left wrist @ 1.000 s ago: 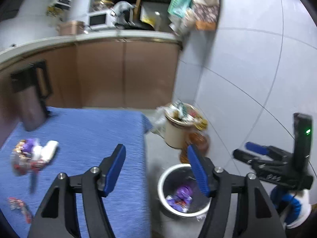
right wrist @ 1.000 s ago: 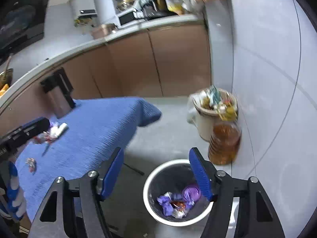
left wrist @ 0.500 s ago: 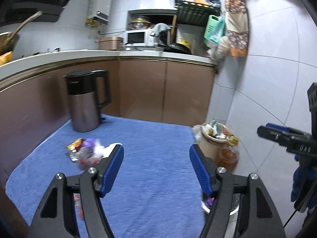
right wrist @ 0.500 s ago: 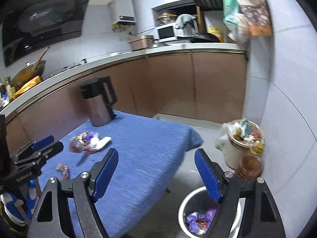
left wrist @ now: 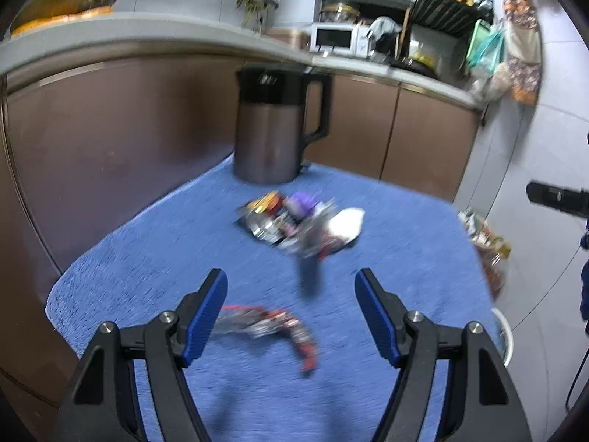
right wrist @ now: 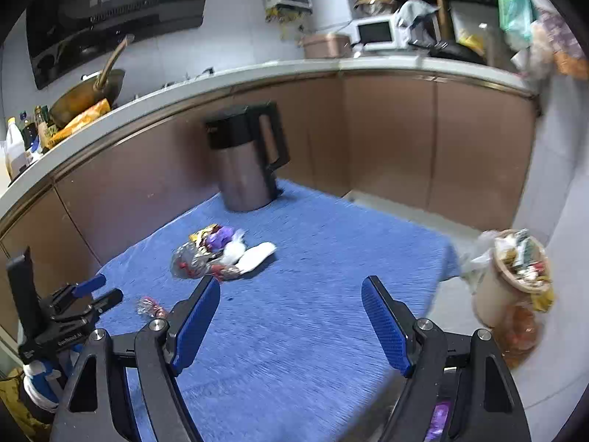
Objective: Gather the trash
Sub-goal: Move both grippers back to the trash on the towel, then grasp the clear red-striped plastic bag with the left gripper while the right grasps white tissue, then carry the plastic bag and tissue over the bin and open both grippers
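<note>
A pile of crumpled wrappers [left wrist: 302,224] lies on the blue table cloth [left wrist: 176,243], also in the right wrist view [right wrist: 221,254]. A single red and silver wrapper [left wrist: 268,326] lies just ahead of my left gripper [left wrist: 291,313], which is open and empty above the cloth. The same wrapper shows in the right wrist view [right wrist: 151,307]. My right gripper [right wrist: 291,322] is open and empty over the cloth's near side. The white bin's rim [left wrist: 506,335] peeks past the table's right edge.
A dark steel kettle [left wrist: 276,129] stands at the table's far side, also in the right wrist view [right wrist: 246,162]. A full beige trash pot [right wrist: 511,276] and an oil bottle [right wrist: 522,335] stand on the floor at right. Brown cabinets run behind.
Both grippers swung from over the floor bin back to the table. My left gripper has come closer and lower over the wrappers. Both stay open.
</note>
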A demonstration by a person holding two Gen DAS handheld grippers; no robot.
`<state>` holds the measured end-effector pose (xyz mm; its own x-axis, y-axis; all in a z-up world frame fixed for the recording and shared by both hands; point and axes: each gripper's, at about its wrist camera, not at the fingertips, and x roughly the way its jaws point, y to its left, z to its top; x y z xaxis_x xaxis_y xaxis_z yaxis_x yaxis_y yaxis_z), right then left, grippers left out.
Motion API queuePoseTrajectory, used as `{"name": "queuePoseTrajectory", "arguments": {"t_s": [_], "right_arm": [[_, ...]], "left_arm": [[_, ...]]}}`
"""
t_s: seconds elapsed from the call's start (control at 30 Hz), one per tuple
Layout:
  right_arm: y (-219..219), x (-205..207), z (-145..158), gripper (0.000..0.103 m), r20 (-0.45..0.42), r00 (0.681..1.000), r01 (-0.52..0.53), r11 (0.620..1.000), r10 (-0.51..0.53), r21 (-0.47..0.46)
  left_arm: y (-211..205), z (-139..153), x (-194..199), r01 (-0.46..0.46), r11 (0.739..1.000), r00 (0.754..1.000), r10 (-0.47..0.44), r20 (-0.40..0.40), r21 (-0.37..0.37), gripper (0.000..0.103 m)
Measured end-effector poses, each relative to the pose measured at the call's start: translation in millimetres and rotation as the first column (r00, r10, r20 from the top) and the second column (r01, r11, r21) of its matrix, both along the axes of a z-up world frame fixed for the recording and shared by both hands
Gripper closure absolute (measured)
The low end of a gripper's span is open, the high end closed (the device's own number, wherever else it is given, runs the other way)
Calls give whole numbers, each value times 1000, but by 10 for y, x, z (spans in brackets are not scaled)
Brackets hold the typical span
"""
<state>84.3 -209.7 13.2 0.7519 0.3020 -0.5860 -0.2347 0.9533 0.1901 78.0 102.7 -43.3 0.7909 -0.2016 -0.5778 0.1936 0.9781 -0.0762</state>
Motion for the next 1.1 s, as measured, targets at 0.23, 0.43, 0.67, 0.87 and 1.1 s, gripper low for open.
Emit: {"name": "queuePoseTrajectory", "arguments": {"t_s": [0.23,0.43,0.67,0.87,1.1], "right_arm": [[418,644,-467,25,-118,990,-75,996,81,53],[748,1324,-947,26,-225,969,-87,992,105,87],[914,1844,-1418,48,-326,941,-46,990,88,136],[942,1952,-1501,84,-322,942,-44,986,95,163],[906,1779,-1283,97,-264,959,-67,986,105,152]], "left_arm": [[49,-379,313,59,998,991,-57,-119,12,33],[-13,-742,534,76,997,974,-70,-215,23,33],[24,-858,604,91,996,963,-89,-254,-5,56],[26,-876,587,104,995,963,-102,-248,-3,82],[41,-708,415,75,997,975,-71,-209,12,88]]}}
